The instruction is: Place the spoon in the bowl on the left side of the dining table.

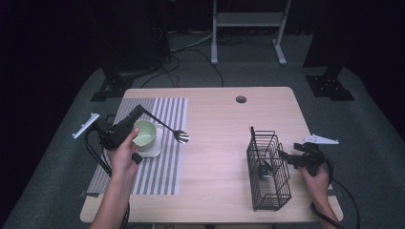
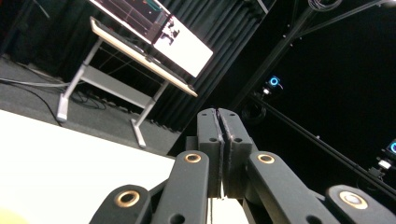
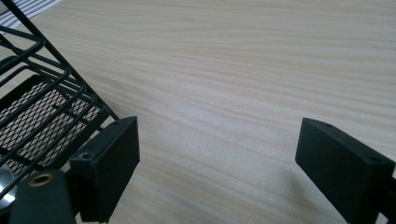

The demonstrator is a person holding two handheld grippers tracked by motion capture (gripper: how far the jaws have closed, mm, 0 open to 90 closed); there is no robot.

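Observation:
My left gripper (image 1: 139, 110) is tilted up over a pale green bowl (image 1: 144, 133) that sits on a white saucer (image 1: 152, 151). Its jaws are pressed together (image 2: 218, 114), and in the high view a black-handled spoon (image 1: 181, 136) runs from their tips down to the right, its shiny bowl end hanging over the striped placemat (image 1: 167, 167). My right gripper (image 1: 287, 156) lies low at the right side of a black wire basket (image 1: 270, 191), its jaws wide apart (image 3: 217, 158) over bare wood with nothing between them. The basket's mesh corner (image 3: 42, 112) is just left of my left pad.
A shiny utensil (image 1: 264, 171) stands inside the basket. The wooden table (image 1: 219, 143) has a round cable hole (image 1: 241, 99) near its far edge. Beyond it stands a white frame on legs (image 1: 248, 28). Cables trail from both grippers off the table's sides.

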